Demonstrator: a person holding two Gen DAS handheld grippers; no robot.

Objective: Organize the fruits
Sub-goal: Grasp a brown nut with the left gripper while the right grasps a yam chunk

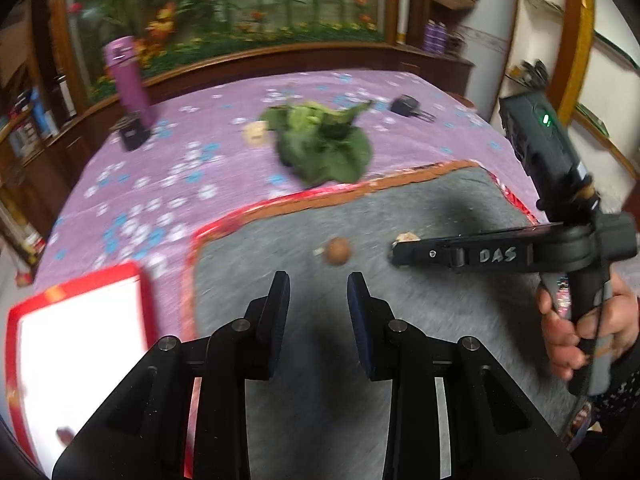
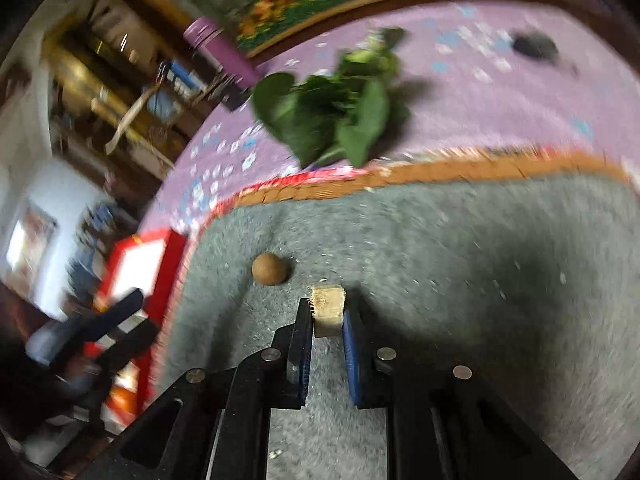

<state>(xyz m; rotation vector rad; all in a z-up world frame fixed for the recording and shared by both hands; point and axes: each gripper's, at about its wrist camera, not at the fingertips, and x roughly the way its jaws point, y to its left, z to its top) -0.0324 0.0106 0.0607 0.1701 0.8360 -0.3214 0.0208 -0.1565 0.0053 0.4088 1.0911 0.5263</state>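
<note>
While the right gripper (image 2: 327,312) is closed on a small pale tan cube-like chunk (image 2: 329,310), the left gripper (image 1: 319,293) stands with its jaws apart and nothing between them. Both tools are above a grey felt-like mat (image 1: 420,208) edged with an orange and red border.

Right tool: the chunk sits clamped at the fingertips, its top face showing beyond the pads. A small round brown fruit (image 2: 269,269) lies on the mat just ahead and to the left of the fingertips — apart from the chunk. Farther ahead, past the mat's border, a heap of dark green leaves (image 2: 340,112) rests on a purple cloth with white and blue flowers (image 2: 500,92).

Left tool: the round brown fruit (image 1: 338,251) lies on the mat just ahead of the open fingers, slightly right of their centre line. The right gripper (image 1: 402,251) enters from the right, marked "DAS", held by a hand (image 1: 576,320); its tip is near the fruit but not touching it. To the lower left of the left tool sits a white tray with a red rim (image 1: 148,304). Well ahead and to the left stands a tall purple bottle (image 1: 128,76) — upright on the cloth. The leaf heap (image 1: 320,144) lies ahead, beyond the border.
</note>
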